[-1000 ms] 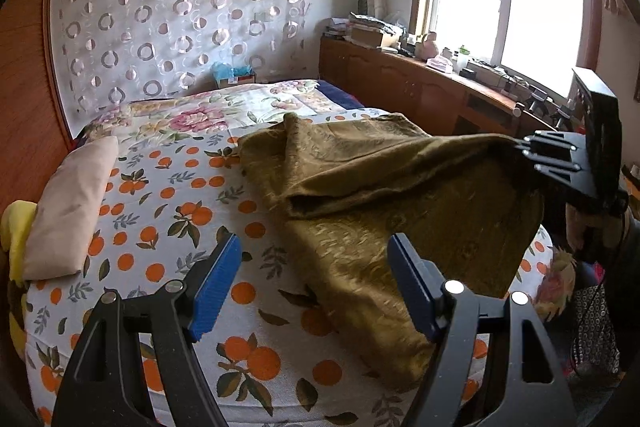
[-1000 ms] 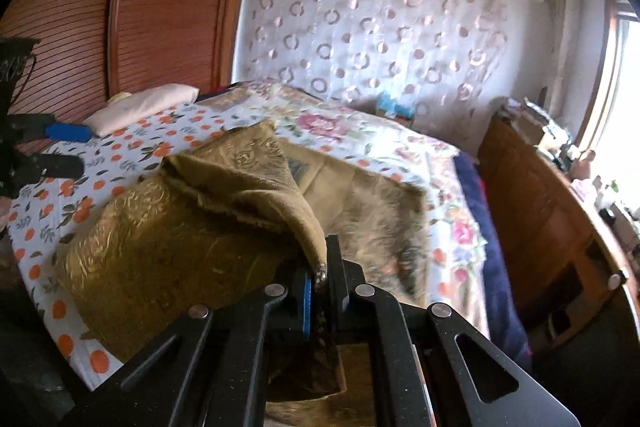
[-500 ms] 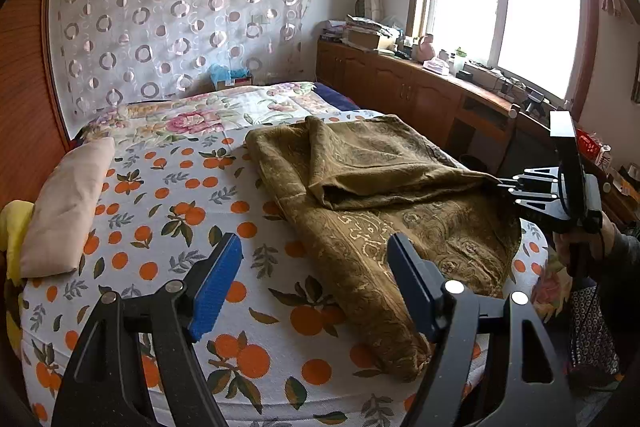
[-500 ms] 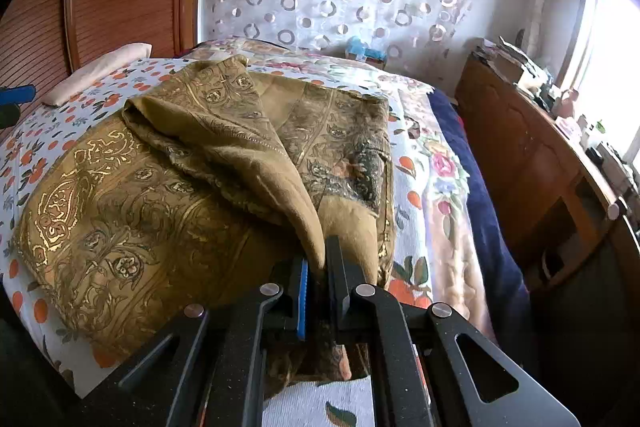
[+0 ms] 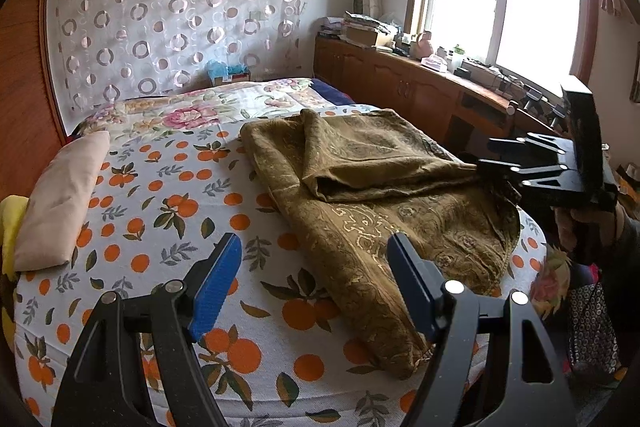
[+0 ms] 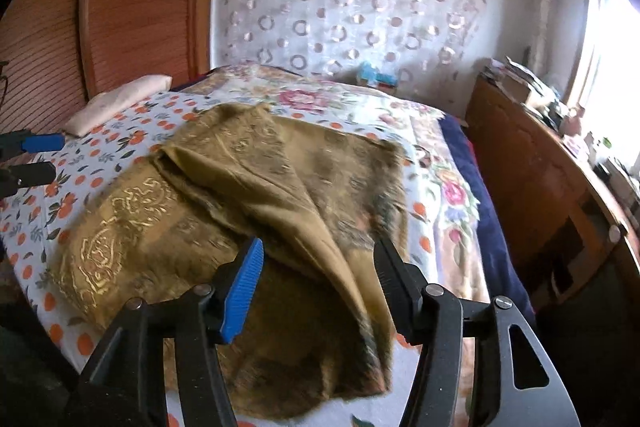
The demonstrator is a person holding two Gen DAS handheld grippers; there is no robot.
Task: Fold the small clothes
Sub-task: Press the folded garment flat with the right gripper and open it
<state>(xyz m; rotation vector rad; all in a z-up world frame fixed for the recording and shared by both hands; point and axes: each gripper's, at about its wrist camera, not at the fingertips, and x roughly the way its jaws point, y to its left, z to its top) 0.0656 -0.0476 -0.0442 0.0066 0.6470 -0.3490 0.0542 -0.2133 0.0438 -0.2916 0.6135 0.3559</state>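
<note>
At the lower left of the left wrist view, the left gripper (image 5: 314, 281) hangs spread and empty above the orange-print bedsheet (image 5: 168, 211), as it did a second ago. Centre frame, the olive-gold cloth (image 5: 372, 195) lies across the bed with one flap folded over. At the right, the right gripper (image 6: 318, 277), clamped on the cloth's edge half a second ago, now gapes with nothing between its fingers. That fold looks laid; the next needs a fresh grip.
</note>
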